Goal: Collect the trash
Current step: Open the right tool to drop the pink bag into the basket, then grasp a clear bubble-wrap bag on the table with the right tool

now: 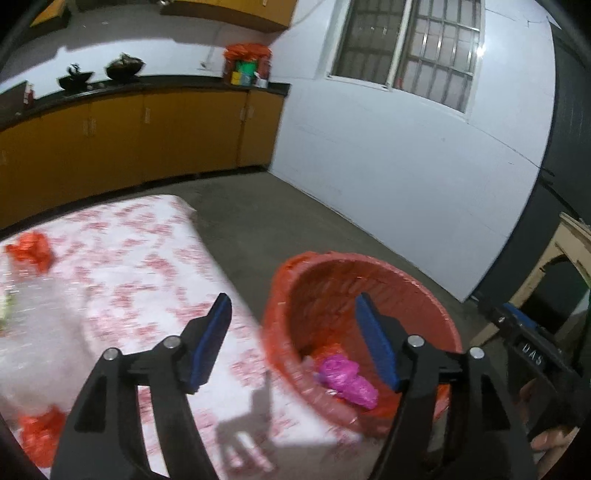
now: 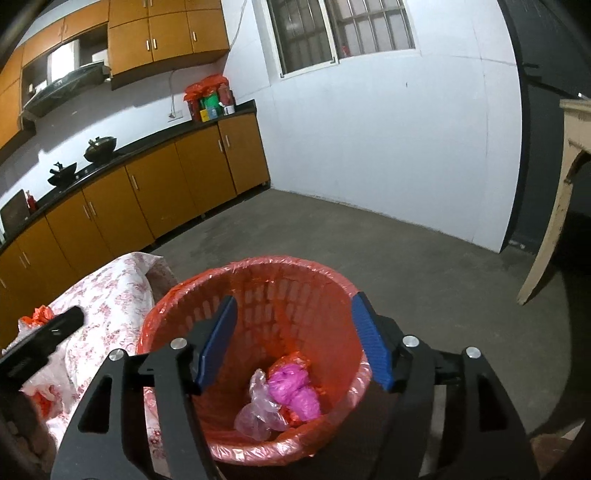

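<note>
The only letters I can read are "DAS". They are white and sit on the black body of the right gripper point(image 1: 532, 358), seen at the edge of the left wrist view. The boxes on the counter point(image 2: 208, 109) have print on them, but it is too small to read.

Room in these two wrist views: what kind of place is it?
Most likely a home kitchen: orange-brown base cabinets under a dark countertop with woks, wall cupboards above, bare concrete floor.
</note>
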The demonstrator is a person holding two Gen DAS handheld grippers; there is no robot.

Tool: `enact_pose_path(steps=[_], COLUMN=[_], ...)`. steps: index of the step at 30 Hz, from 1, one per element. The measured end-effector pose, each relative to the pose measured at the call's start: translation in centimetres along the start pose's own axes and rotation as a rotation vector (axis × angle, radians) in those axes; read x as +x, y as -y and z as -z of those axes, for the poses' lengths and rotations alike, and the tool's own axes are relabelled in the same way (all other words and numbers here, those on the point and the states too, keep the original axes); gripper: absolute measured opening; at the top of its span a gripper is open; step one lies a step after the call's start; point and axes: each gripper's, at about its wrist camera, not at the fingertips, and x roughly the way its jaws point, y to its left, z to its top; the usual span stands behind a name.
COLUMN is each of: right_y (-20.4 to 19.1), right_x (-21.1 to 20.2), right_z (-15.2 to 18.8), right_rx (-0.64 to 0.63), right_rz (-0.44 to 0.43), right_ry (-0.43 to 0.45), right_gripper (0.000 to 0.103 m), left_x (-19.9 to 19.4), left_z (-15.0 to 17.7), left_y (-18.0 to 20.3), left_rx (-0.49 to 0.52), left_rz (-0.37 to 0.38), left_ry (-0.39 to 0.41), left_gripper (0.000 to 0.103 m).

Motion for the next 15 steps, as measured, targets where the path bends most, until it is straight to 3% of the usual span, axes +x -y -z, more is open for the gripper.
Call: enact_pose_path(steps=[8,15], right_y=[-2.8,-8.3], right_x=[-1.4,-2.6], right_z=[0.0,0.4], right_rx=[-0.037,-0.115], right_rz=[-0.053,-0.177], right_ry=[0.008,-0.002], right_gripper=[0.067,0.067], left_x=[-7.2,-12.6], left_z=[0.8,1.9], left_y=[-4.0,-8.6], left_rx=[-0.036,-0.095], left_rz=[-0.149,-0.278], left_ry=[0.084,0.143], left_gripper=[0.075,0.075])
